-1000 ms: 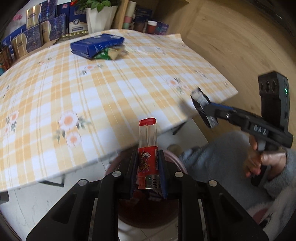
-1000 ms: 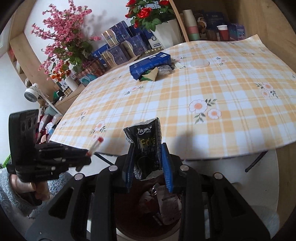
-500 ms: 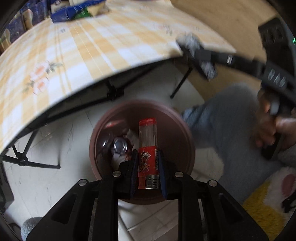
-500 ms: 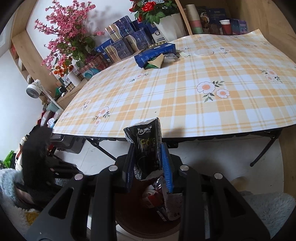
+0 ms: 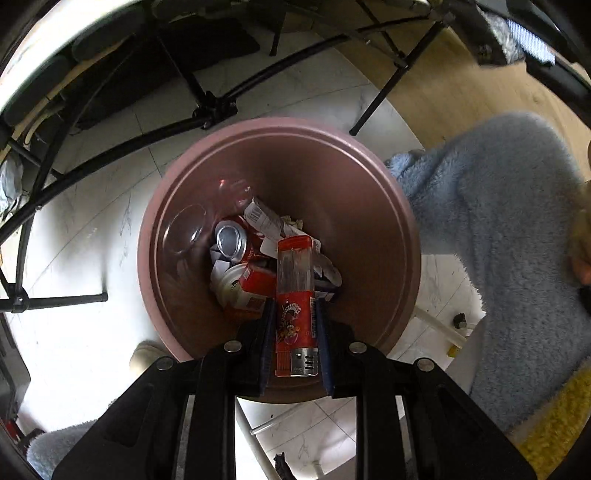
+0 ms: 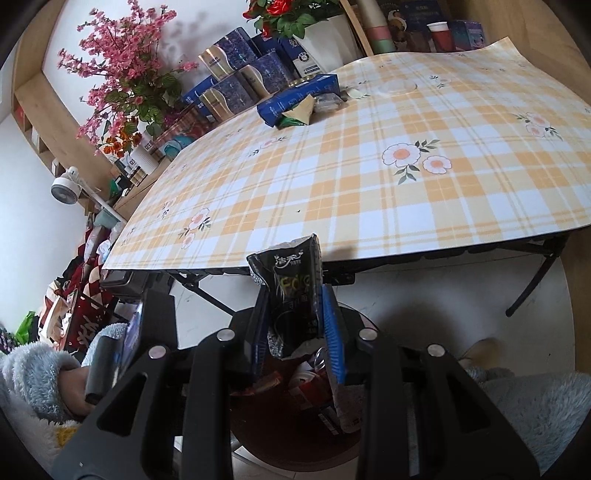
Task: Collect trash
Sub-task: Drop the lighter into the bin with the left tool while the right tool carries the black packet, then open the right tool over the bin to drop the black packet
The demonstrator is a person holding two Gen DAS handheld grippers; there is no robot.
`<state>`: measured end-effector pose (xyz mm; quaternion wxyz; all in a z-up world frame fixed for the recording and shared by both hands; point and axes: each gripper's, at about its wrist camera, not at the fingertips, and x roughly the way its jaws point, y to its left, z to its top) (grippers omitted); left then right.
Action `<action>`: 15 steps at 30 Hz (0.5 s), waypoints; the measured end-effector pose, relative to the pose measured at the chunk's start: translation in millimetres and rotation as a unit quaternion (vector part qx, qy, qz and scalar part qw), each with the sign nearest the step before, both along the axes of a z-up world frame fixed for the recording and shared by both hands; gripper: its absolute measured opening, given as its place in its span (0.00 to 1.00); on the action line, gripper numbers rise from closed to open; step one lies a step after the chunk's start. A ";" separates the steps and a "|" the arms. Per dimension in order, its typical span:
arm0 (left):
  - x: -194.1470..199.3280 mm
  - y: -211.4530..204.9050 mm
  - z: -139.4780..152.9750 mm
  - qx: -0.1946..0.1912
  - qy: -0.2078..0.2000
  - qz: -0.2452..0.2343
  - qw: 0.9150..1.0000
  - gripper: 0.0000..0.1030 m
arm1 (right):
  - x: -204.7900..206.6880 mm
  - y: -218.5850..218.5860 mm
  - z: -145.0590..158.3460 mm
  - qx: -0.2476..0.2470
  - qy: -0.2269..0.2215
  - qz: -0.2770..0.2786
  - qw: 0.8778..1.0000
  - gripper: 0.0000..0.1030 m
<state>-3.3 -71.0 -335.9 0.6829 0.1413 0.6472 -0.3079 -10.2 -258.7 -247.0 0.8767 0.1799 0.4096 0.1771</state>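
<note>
Though partly creased, "Face" across black packet [image 6: 291, 284].

Black wrapper [image 6: 291, 291] held upright: white Chinese characters near its top edge, too small to read; below them pale Latin lettering, apparently "Face". Red lighter [image 5: 295, 314]: printed cartoon label, wording illegible. Blue boxes [image 6: 299, 96]: print unreadable.

A lived-in home room is shown. Beyond the jaws a folding surface [image 6: 369, 177] is spread with a flowered plaid cloth; behind it artificial blossoms [image 6: 122, 62], a potted rose [image 6: 295, 14] and stacked gift boxes [image 6: 236, 81] are ranged along wooden shelving. Below the jaws a waste bin [image 5: 369, 177] is set on pale floor tiles [image 5: 92, 229].
</note>
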 end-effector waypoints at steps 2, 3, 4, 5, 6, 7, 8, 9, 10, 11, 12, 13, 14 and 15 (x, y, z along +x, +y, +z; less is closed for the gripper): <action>-2.2 0.7 2.5 0.001 -0.011 -0.001 1.000 0.39 | 1.2 4.1 -2.0 -0.005 0.004 0.010 1.000 0.30; -2.2 1.4 7.6 -0.004 -0.024 0.004 1.000 0.50 | 1.9 6.0 -3.8 -0.009 0.008 0.015 1.000 0.30; -1.3 3.2 13.2 -0.010 -0.036 0.009 0.999 0.51 | 3.1 8.7 -5.9 -0.014 0.013 0.019 1.000 0.30; 0.9 8.0 21.1 -0.019 -0.049 0.022 0.998 0.52 | 4.4 12.4 -8.8 -0.021 0.019 0.025 0.999 0.30; 3.2 11.0 25.1 -0.024 -0.056 0.032 0.998 0.53 | 4.9 15.0 -10.4 -0.026 0.022 0.029 0.999 0.30; 5.8 16.0 30.4 -0.030 -0.067 0.046 0.996 0.54 | 5.1 17.8 -11.2 -0.032 0.023 0.033 0.999 0.30; 7.7 22.5 36.3 -0.037 -0.076 0.062 0.995 0.57 | 5.1 21.4 -11.8 -0.039 0.024 0.039 0.998 0.30; 9.3 32.5 44.0 -0.049 -0.086 0.087 0.991 0.60 | 4.5 24.6 -12.6 -0.043 0.025 0.045 0.998 0.30; 10.1 41.7 50.8 -0.061 -0.095 0.111 0.987 0.61 | 4.7 28.0 -13.9 -0.047 0.027 0.053 0.997 0.30; 9.9 51.2 58.0 -0.075 -0.105 0.134 0.982 0.64 | 4.5 32.4 -15.3 -0.055 0.030 0.061 0.996 0.30; 9.1 59.5 64.6 -0.085 -0.116 0.154 0.978 0.65 | 4.4 35.8 -16.4 -0.062 0.033 0.066 0.995 0.30; 8.5 64.6 70.0 -0.091 -0.125 0.166 0.974 0.66 | 4.6 41.4 -18.3 -0.073 0.038 0.076 0.994 0.30; 6.4 73.1 79.2 -0.098 -0.145 0.182 0.968 0.68 | 4.8 45.4 -19.2 -0.082 0.041 0.082 0.992 0.30; 5.5 76.9 84.8 -0.102 -0.159 0.190 0.964 0.70 | 5.3 51.2 -20.1 -0.096 0.044 0.090 0.990 0.30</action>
